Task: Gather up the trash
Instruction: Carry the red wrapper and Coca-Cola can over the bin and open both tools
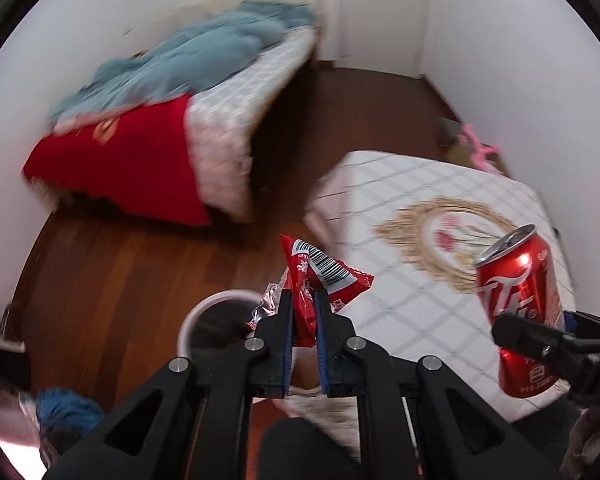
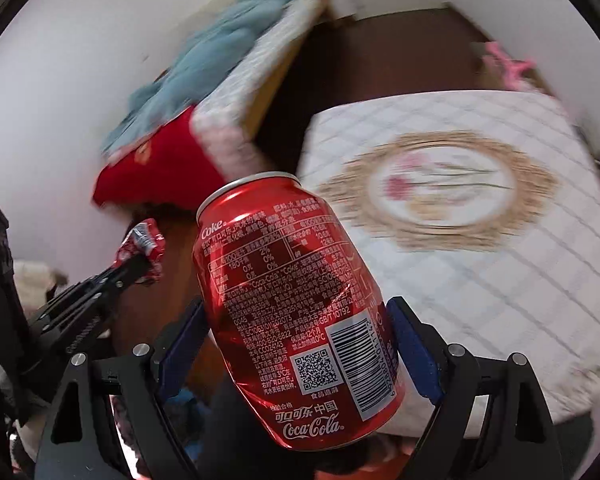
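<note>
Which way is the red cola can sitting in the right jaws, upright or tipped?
Tipped: the cola can leans, its silver top rim angled away, clamped between the right gripper's jaws.

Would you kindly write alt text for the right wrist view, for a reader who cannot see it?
The right gripper holds a red cola can between its blue pads, above a wooden floor. At left, the left gripper pinches a red wrapper; behind lie a quilted white mattress and a bed with blue and red bedding.

Even indoor light, room background motion-blurred, near foreground sharp, fisheye bending and dark vignette at edges.
</note>
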Available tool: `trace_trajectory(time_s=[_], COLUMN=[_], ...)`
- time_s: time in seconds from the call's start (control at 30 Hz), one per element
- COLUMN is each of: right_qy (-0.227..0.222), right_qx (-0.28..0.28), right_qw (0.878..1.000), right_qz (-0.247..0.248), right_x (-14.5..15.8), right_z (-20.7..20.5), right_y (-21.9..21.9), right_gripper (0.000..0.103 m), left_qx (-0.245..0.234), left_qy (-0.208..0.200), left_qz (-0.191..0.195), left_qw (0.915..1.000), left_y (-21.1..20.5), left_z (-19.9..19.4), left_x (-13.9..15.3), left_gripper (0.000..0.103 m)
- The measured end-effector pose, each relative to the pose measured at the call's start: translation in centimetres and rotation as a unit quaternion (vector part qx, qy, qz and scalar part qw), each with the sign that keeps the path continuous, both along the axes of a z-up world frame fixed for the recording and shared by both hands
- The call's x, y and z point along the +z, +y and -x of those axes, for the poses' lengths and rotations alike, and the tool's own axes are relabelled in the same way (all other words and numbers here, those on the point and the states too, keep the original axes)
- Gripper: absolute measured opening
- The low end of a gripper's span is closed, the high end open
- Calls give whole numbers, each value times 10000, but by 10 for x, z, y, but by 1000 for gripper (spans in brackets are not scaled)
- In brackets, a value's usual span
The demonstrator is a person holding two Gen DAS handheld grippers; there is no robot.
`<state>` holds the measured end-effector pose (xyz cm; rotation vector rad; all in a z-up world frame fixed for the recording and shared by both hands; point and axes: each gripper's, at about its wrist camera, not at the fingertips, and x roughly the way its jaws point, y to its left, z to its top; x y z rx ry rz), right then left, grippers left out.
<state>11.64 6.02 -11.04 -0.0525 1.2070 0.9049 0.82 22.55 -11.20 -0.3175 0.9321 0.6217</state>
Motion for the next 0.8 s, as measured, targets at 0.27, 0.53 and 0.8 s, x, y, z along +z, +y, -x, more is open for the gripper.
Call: trace_trajectory(time_s=[0.27, 0.53, 0.8], right_qy=[408, 1183, 1326], right_qx=[760, 858, 1021], right_qw=[9940, 9797, 9698], right_qz=[679, 1373, 1773], right_x=[-89, -196, -249], right_z=[36, 34, 27], right_y=[145, 228, 273], right_gripper=[89, 89, 90], left_qx=[817, 1285, 1631], left_qy=[519, 877, 1010], left_qz=[429, 1234, 1770], left_qw=[9944, 9801, 9653], left_y=[96, 153, 173], left_z=[48, 60, 70], left_x=[-82, -159, -187], left_gripper=[7, 11, 13])
